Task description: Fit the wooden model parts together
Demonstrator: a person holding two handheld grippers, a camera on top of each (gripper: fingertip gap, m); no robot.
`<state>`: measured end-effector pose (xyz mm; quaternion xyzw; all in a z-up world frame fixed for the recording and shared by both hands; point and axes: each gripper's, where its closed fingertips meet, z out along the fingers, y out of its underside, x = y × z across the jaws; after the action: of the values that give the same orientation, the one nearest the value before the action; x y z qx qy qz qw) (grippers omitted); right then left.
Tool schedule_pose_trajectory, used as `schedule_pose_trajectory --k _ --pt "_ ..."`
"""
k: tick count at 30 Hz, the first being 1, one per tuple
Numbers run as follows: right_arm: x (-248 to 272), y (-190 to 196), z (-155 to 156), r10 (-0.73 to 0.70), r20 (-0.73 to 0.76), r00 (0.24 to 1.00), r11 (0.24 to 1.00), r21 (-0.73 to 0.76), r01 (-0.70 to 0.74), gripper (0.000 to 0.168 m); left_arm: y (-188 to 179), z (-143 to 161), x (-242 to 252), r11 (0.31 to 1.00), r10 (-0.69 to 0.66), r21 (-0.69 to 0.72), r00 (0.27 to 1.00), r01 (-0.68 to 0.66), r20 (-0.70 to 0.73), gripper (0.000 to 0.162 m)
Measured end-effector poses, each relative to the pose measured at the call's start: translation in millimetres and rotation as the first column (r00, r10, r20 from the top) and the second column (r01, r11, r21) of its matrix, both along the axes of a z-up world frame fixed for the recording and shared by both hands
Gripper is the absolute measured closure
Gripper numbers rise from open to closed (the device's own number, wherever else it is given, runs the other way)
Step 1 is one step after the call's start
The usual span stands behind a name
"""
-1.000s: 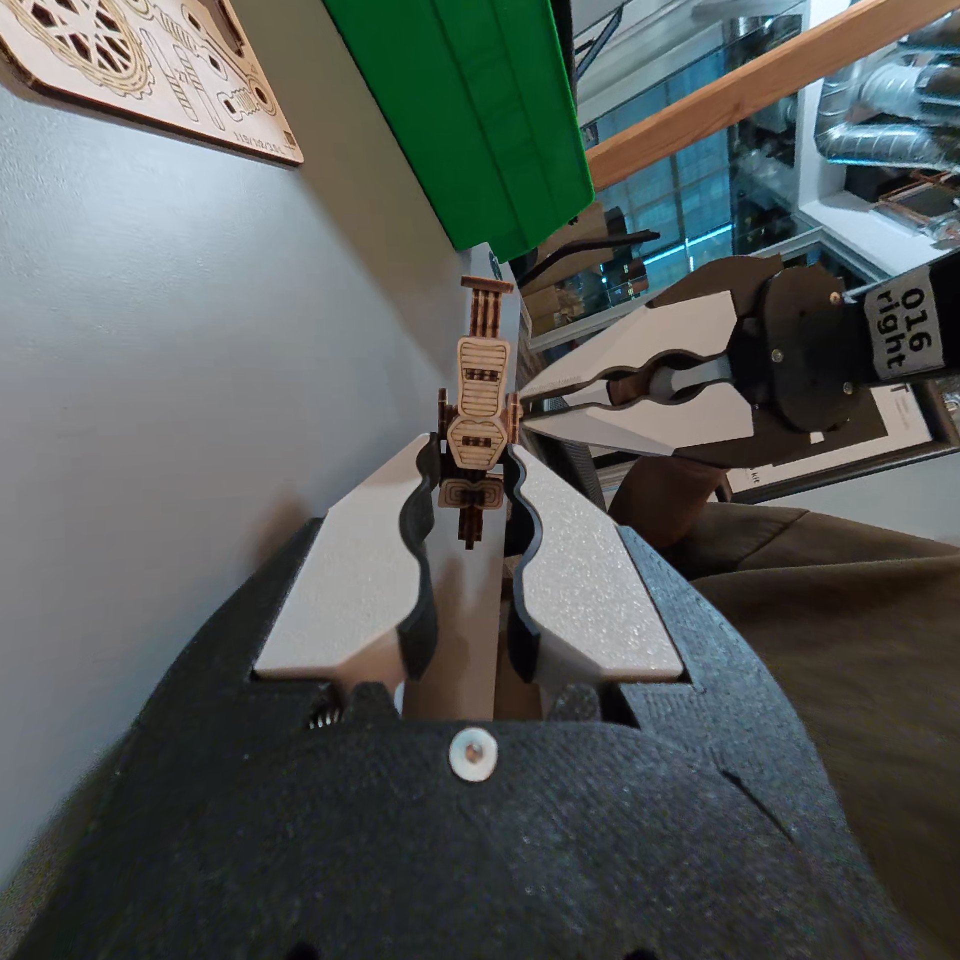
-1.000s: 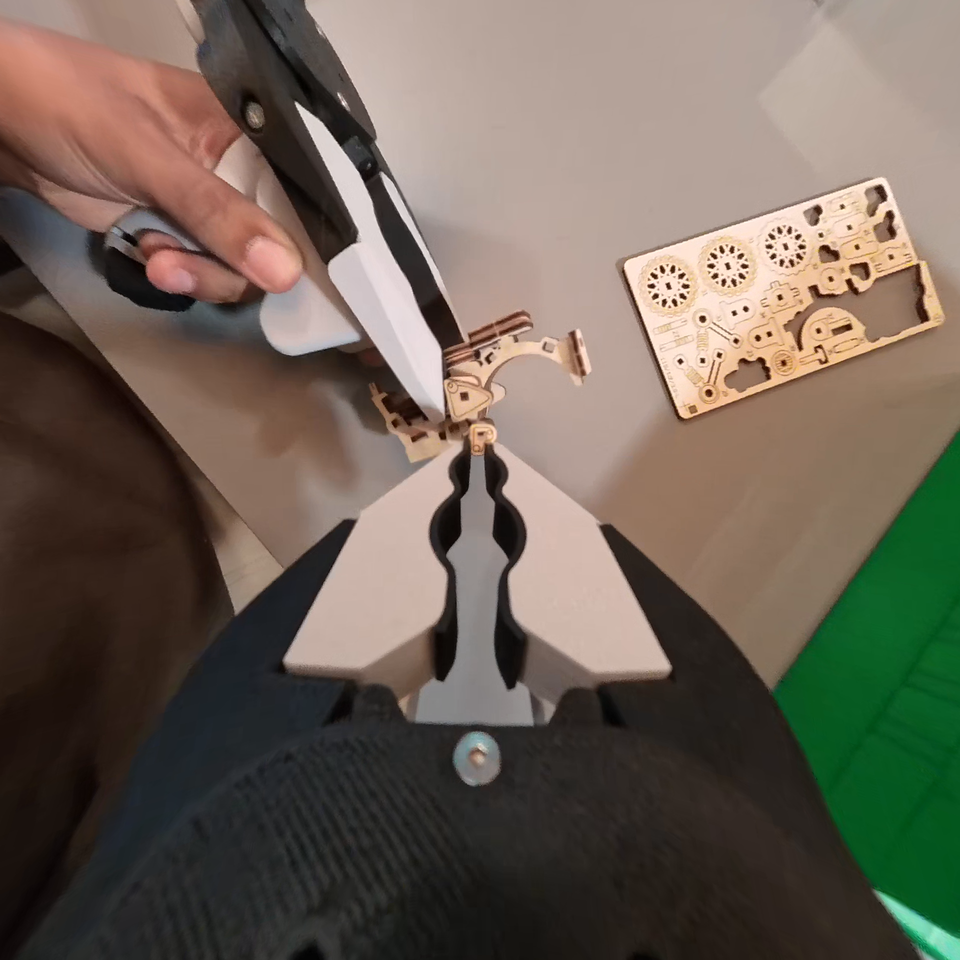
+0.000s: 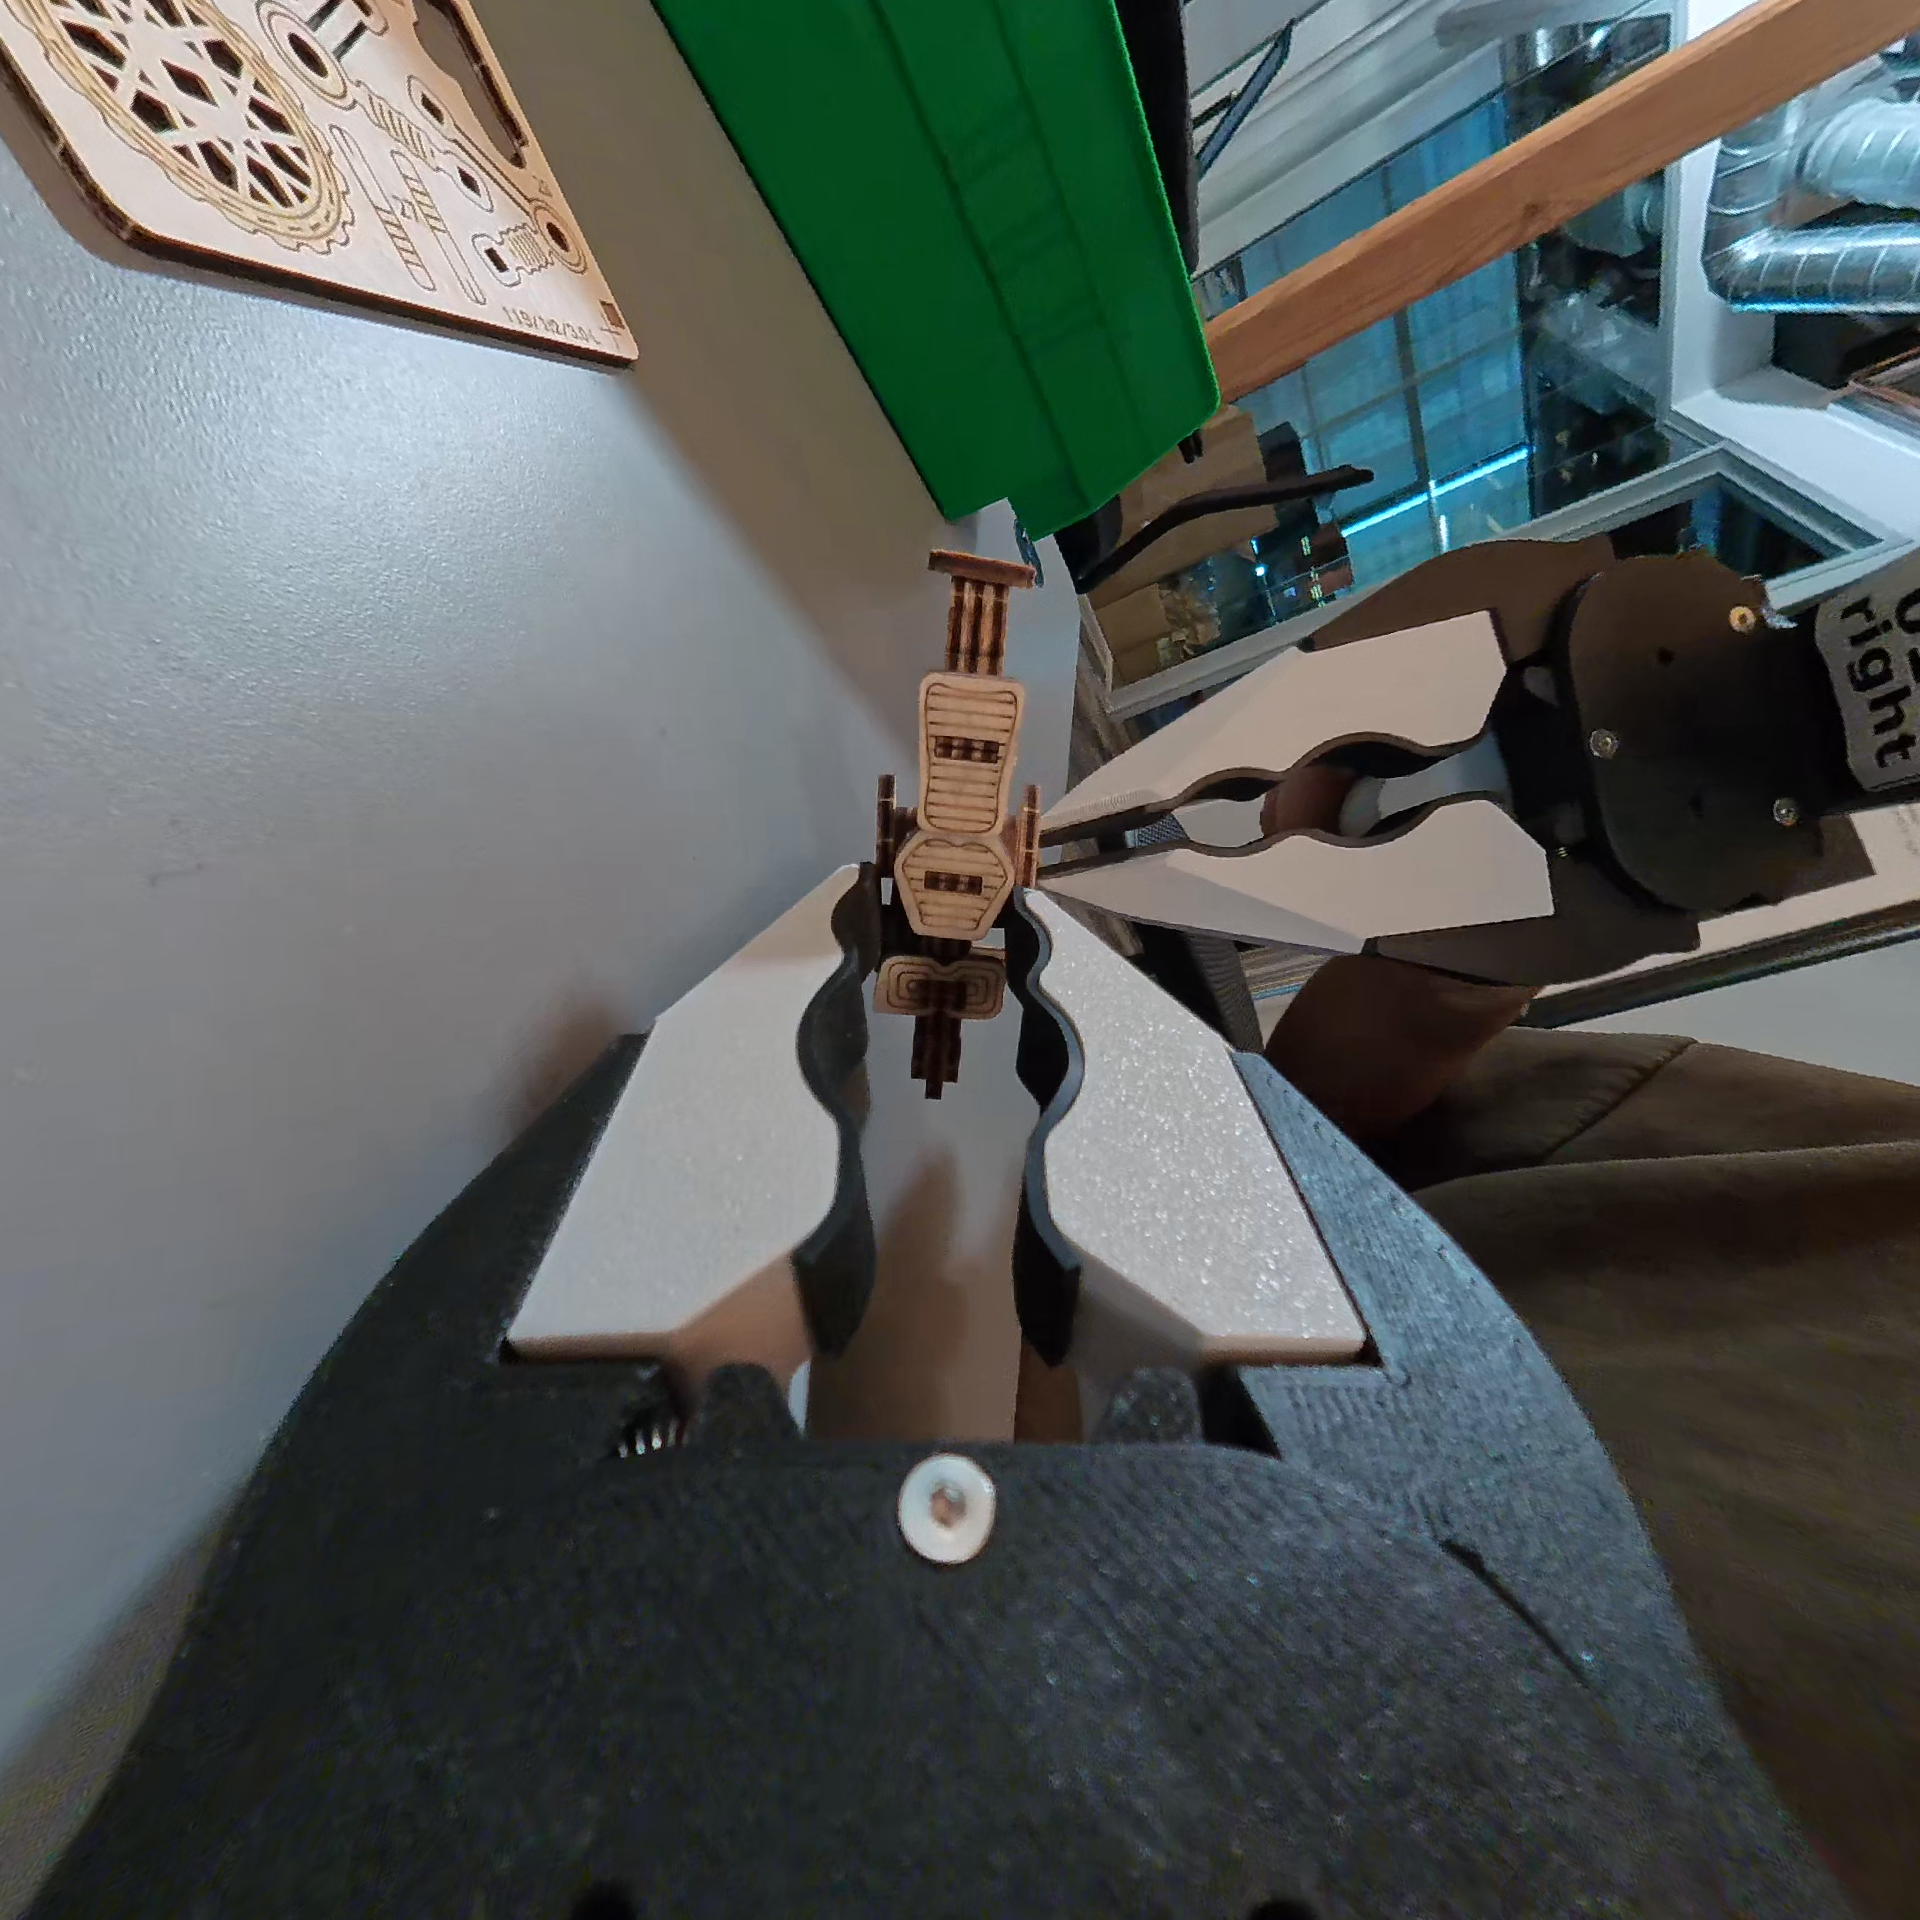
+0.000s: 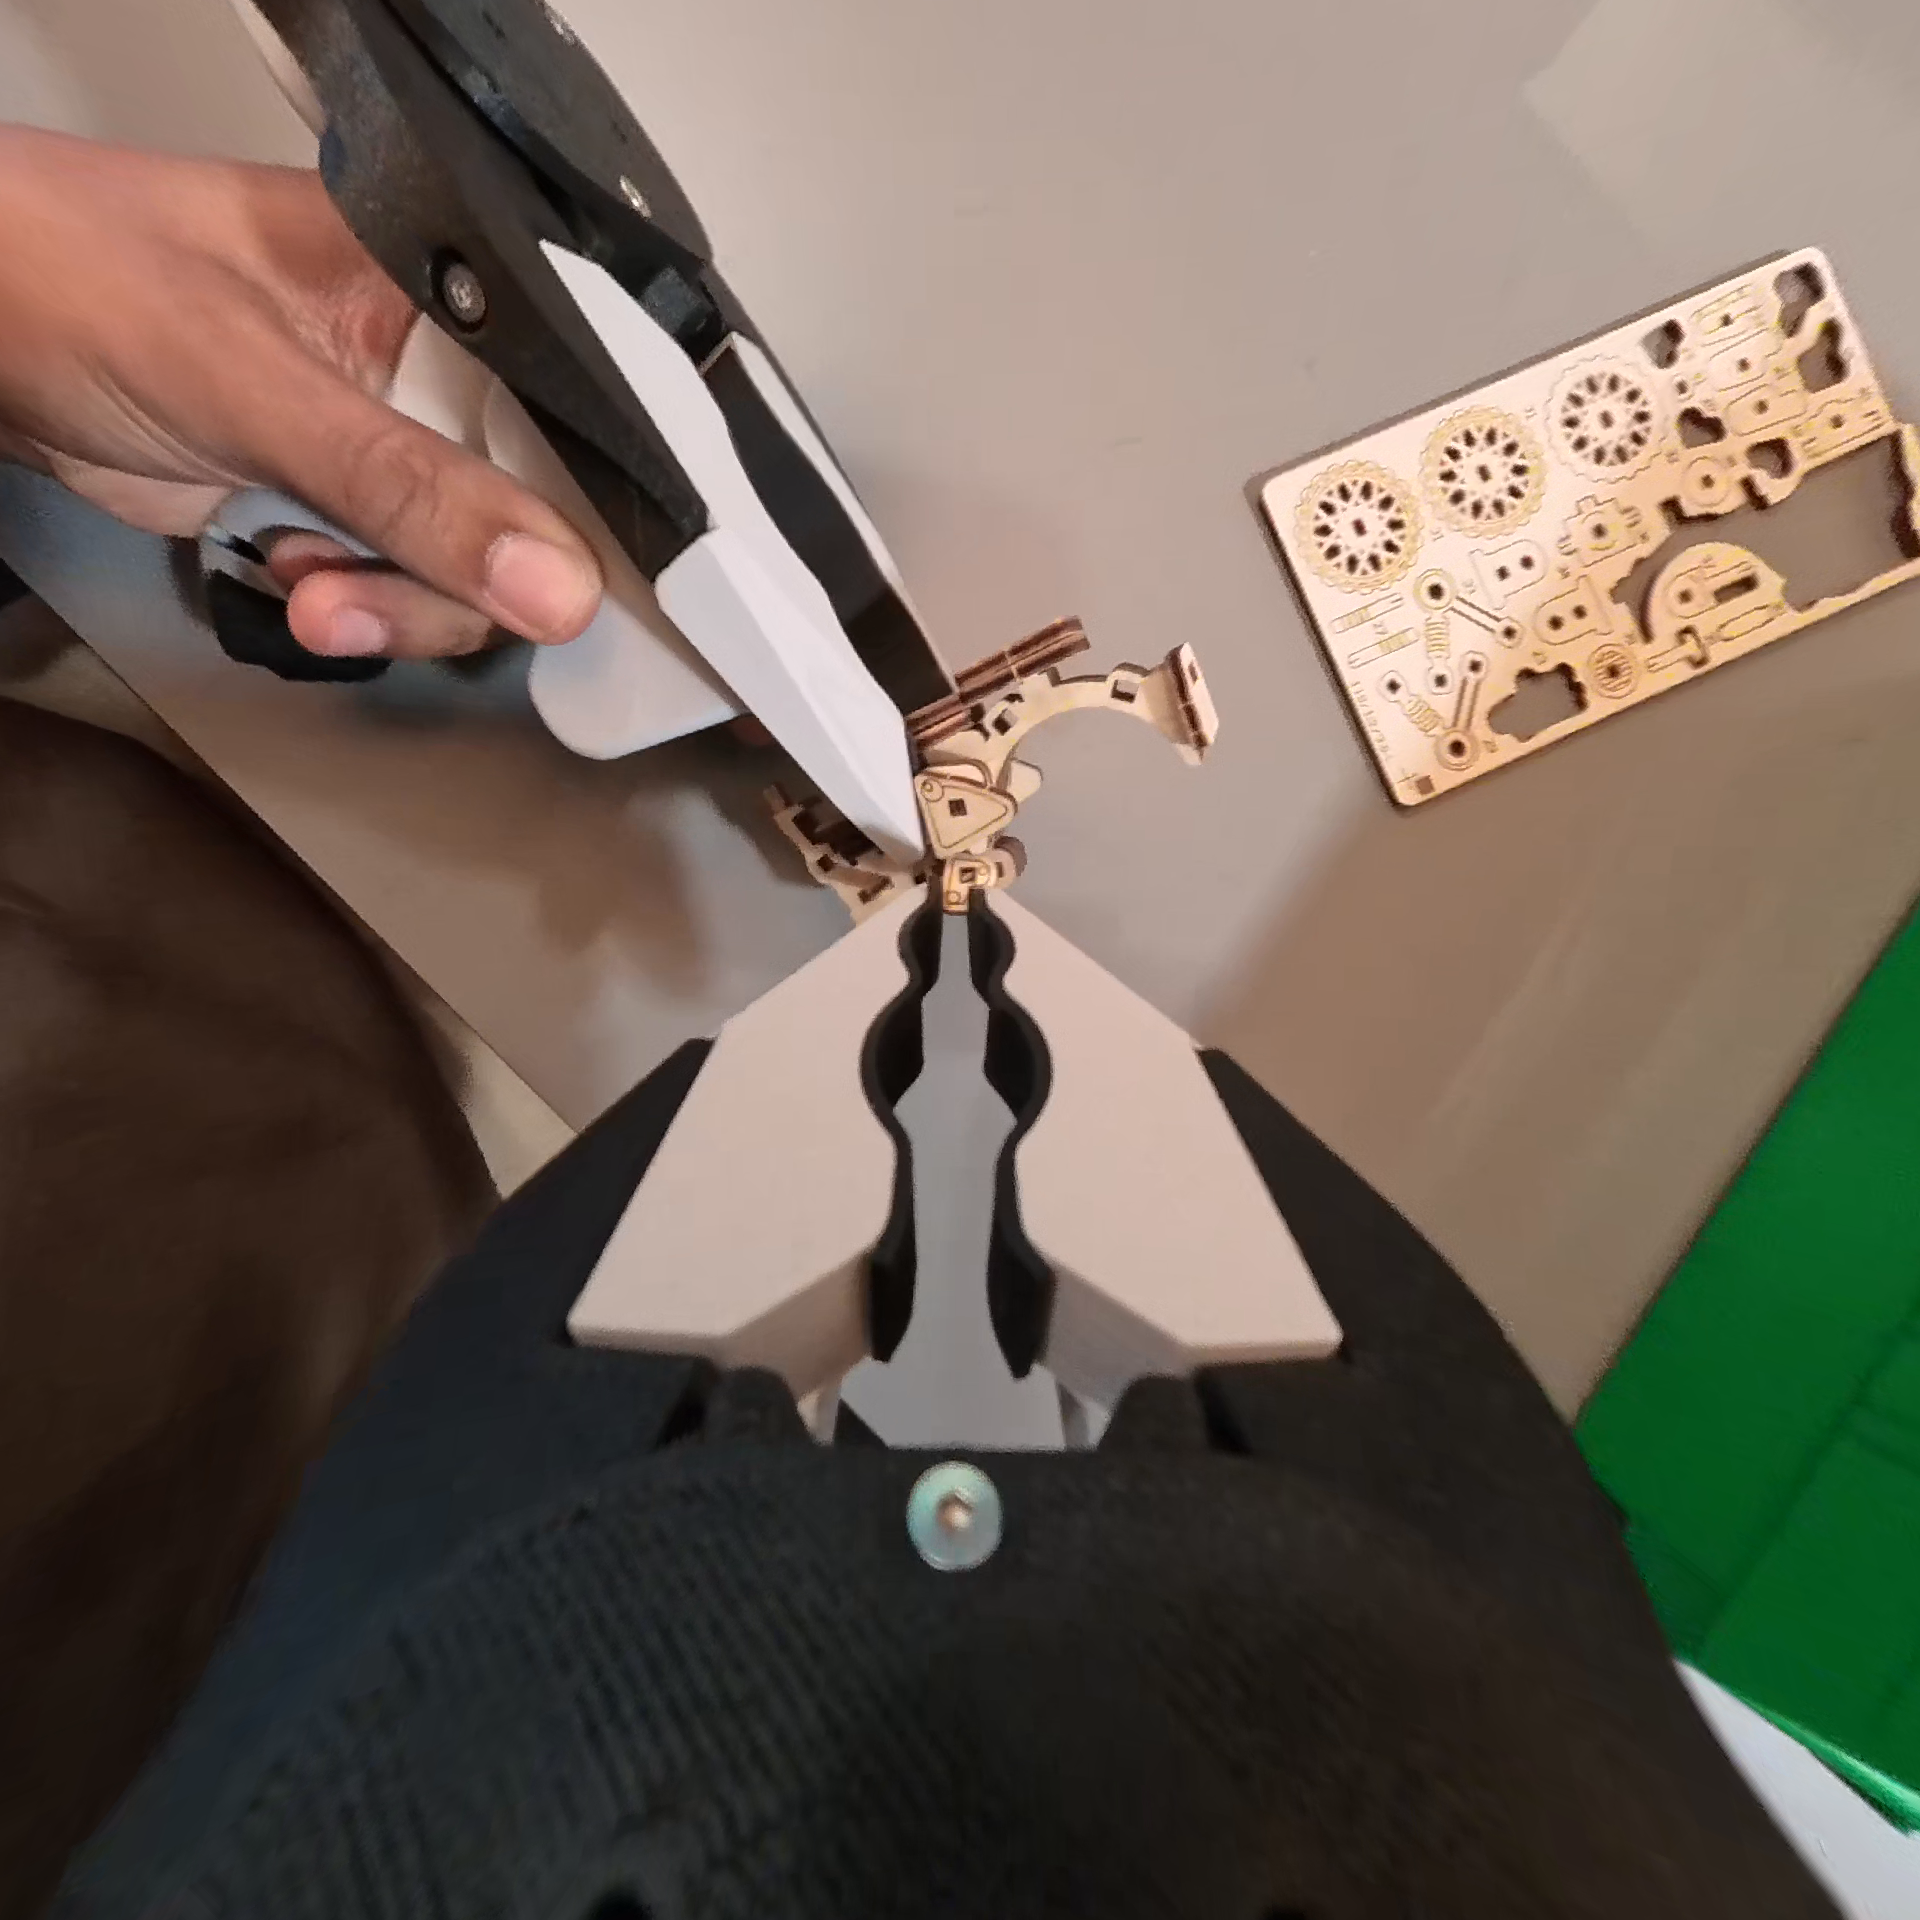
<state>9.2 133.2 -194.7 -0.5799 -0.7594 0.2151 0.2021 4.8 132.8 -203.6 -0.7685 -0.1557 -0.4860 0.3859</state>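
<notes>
Plywood, pale and laser-cut, forms the small half-built model [image 3: 961, 831] at frame centre, clenched by the left gripper [image 3: 940, 904]. The right gripper [image 4: 961, 902] pinches a tiny tab-shaped wooden piece [image 4: 964, 878] against its side (skewed pressure could snap it). The green plastic bin [image 4: 1787, 1299], lower right, shows no contents.

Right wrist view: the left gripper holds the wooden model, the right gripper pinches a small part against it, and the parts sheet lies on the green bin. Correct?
Not quite. The parts sheet lies on the grey table, apart from the green bin, as the right wrist view shows. The rest holds: the left gripper holds the wooden model, and the right gripper pinches a small part against it.
</notes>
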Motion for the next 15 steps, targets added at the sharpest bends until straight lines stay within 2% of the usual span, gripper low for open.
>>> schedule_pose_trajectory --k 1,5,8,11,15 --pt "-0.1 -0.3 0.3 -0.009 -0.002 1.0 1.0 -0.024 0.009 0.165 0.0 0.4 -0.1 1.0 0.0 0.002 1.0 0.0 0.0 0.14" --pt "-0.8 -2.9 3.9 -0.041 -0.018 0.999 0.985 -0.167 0.037 0.166 -0.4 0.8 1.0 1.0 -0.006 0.005 1.0 0.006 0.001 0.14" --pt "-3.1 -21.9 9.9 0.001 -0.043 0.999 0.949 -0.316 -0.014 0.168 -0.1 1.3 7.4 1.0 -0.028 0.011 1.0 0.029 -0.008 0.14" --pt "0.1 -3.0 4.7 -0.022 -0.031 0.999 0.989 -0.144 0.017 0.168 0.4 0.9 7.3 1.0 -0.025 0.009 1.0 0.025 -0.01 0.14" --pt "5.0 9.6 20.6 -0.059 -0.099 0.993 0.986 -0.163 0.043 0.168 1.9 6.1 -1.7 1.0 0.017 0.016 0.997 -0.018 0.069 0.14"
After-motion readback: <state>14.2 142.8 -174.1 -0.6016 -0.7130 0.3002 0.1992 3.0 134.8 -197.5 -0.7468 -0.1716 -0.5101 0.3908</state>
